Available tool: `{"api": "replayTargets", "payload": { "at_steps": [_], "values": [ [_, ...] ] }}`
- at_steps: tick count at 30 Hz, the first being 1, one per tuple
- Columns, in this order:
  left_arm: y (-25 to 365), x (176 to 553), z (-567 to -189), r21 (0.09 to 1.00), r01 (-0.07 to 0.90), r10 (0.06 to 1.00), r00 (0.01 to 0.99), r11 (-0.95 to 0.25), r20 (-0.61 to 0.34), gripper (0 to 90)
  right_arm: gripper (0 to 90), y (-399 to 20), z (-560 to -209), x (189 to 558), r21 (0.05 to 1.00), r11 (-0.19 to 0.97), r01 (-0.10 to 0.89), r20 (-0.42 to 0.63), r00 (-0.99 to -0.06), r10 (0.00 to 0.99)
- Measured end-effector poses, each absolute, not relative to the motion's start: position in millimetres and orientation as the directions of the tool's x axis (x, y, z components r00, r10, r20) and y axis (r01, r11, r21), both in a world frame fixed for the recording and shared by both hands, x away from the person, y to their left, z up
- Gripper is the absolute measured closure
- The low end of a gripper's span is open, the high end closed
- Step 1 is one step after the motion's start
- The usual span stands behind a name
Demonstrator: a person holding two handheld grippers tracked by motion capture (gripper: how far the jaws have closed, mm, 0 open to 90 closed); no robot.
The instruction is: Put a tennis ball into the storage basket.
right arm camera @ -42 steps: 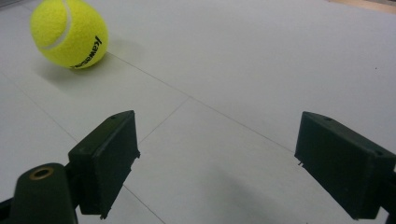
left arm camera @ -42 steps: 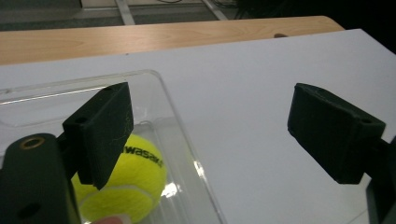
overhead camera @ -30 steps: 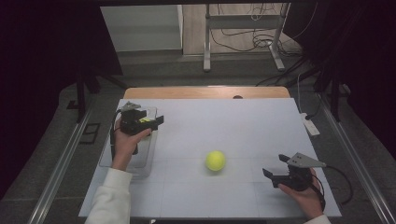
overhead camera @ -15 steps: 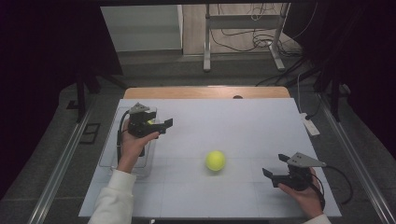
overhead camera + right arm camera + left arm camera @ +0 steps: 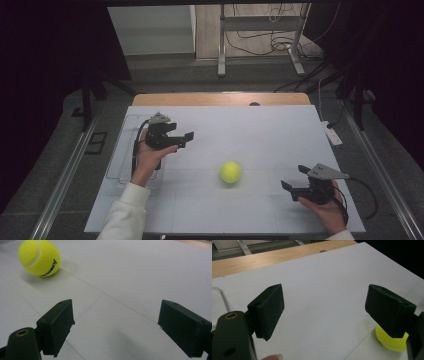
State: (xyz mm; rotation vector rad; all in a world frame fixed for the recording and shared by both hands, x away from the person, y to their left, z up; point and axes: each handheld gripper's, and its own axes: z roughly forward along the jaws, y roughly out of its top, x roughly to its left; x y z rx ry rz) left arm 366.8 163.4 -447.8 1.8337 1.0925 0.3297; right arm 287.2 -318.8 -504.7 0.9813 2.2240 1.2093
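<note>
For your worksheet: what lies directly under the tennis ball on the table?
The tennis ball rests on the white table sheet, with a soft shadow beside it. The contact patch itself is covered by the ball. Both grippers stand apart from it.

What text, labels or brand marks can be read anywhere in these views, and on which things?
Yellow felt tennis ball: a line of small black print on its side, seen upside down in the right gripper view, too small and blurred to read.
No other text on the white table top or the clear plastic tray.
</note>
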Motion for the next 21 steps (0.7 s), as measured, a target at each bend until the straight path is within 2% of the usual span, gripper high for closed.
{"api": "replayTargets", "payload": {
  "at_steps": [21],
  "values": [
    [138, 365, -452, 0.811, 0.536, 0.749, 0.631, -0.234, -0.202, 16.2, 13.2, -320, -505, 289, 0.847, 0.365, 0.386, -0.025, -0.657, 0.754]
  ]
}}
